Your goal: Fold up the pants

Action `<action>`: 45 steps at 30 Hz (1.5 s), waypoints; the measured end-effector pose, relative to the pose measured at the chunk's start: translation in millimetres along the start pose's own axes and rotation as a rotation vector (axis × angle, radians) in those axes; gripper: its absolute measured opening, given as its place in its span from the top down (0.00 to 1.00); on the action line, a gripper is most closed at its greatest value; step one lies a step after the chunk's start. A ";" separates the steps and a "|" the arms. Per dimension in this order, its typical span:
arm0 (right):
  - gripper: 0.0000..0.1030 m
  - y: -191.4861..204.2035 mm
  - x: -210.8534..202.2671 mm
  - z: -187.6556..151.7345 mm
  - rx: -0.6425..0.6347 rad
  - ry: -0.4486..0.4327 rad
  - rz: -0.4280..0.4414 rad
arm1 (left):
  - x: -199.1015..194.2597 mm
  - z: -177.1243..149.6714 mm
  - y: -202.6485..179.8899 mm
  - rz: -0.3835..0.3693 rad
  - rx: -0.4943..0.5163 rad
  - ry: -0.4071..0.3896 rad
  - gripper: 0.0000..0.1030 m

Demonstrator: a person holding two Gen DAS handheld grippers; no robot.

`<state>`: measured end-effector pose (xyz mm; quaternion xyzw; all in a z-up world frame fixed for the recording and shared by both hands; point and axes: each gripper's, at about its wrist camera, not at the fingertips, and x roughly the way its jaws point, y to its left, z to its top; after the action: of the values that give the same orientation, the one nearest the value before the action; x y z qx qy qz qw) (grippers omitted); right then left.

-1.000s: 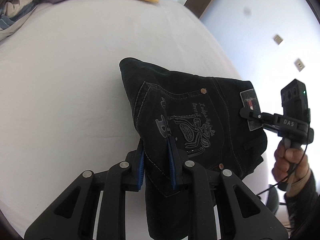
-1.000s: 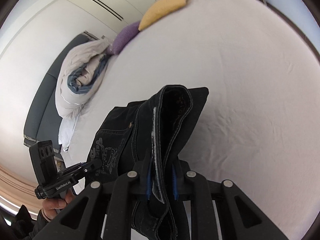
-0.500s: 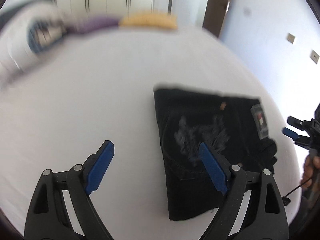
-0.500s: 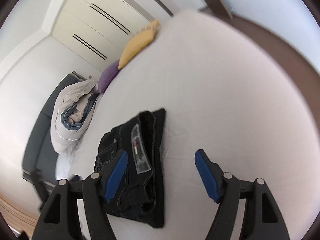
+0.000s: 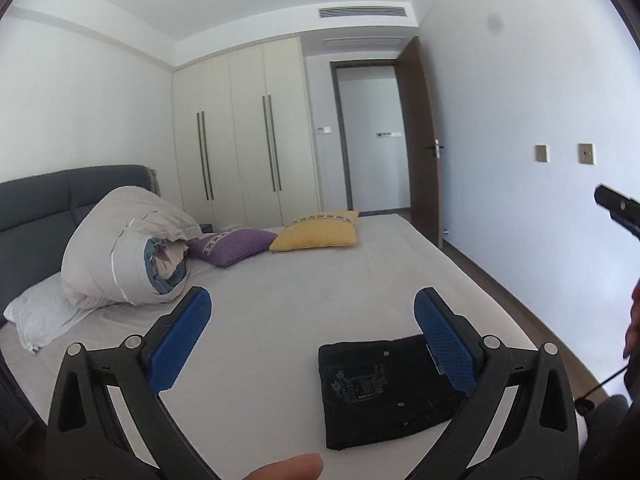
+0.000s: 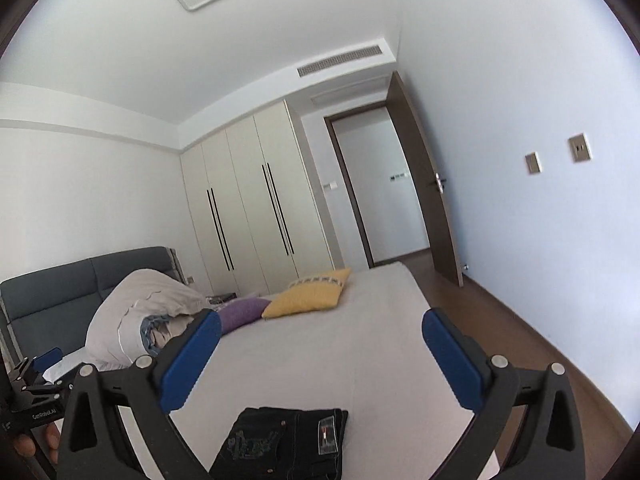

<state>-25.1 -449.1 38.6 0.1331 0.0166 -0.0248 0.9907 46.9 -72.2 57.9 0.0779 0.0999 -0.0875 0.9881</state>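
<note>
Your black jeans (image 5: 384, 394) lie folded into a compact rectangle on the white bed sheet (image 5: 320, 288), near the foot-side edge of the bed, with the embroidered back pocket facing up and a paper tag on the waistband side. In the right wrist view the same bundle (image 6: 280, 446) sits low in the frame, flat, its edges roughly squared.

Both of your tongs are clear of it. The left tongs (image 5: 312, 334) stand wide open with nothing between the blue pads, held above the sheet and looking across the room. The right tongs (image 6: 320, 358) are likewise spread wide and empty, raised above the jeans.

Judging from this, the folding itself looks finished and you are at the release-and-withdraw stage. If anything remains, it would be a tidy-up: check that the layers lie flush and, if a corner bulges, come down with one pad to press it flat without dragging the stack.

Farther up the bed, well apart from the jeans, sit a yellow cushion (image 5: 316, 234), a purple cushion (image 5: 234, 245) and a rolled duvet (image 5: 120, 248) against the grey headboard (image 5: 36, 208).
</note>
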 end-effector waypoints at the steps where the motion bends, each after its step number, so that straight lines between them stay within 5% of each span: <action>1: 0.00 9.7 -6.6 8.7 -0.010 -0.018 0.006 | -10.2 6.1 0.8 -0.001 0.021 -0.007 0.00; 8: 0.00 30.0 -55.4 47.0 -0.110 -0.107 0.012 | -43.3 34.4 -4.4 -0.049 0.030 0.077 0.00; 14: 0.00 42.9 -24.6 12.7 -0.206 0.119 -0.053 | -10.7 -6.9 -37.9 -0.092 0.012 0.273 0.00; 17: 0.00 31.3 0.7 -20.0 -0.140 0.253 -0.062 | 13.5 -35.1 -36.9 -0.087 -0.101 0.403 0.00; 21: 0.00 25.3 13.9 -52.8 -0.056 0.379 -0.057 | 39.0 -66.5 -33.0 -0.014 -0.130 0.514 0.00; 30: 0.00 51.0 21.9 -87.3 -0.195 0.508 -0.121 | 58.3 -80.2 -19.8 -0.018 -0.158 0.555 0.00; 45: 0.00 61.3 29.0 -90.3 -0.134 0.594 -0.129 | 65.1 -88.6 -6.7 -0.026 -0.178 0.595 0.00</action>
<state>4.8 -367.4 -33.5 0.0676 0.3151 -0.0464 0.9455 92.1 -73.8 -42.6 0.0122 0.3930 -0.0645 0.9172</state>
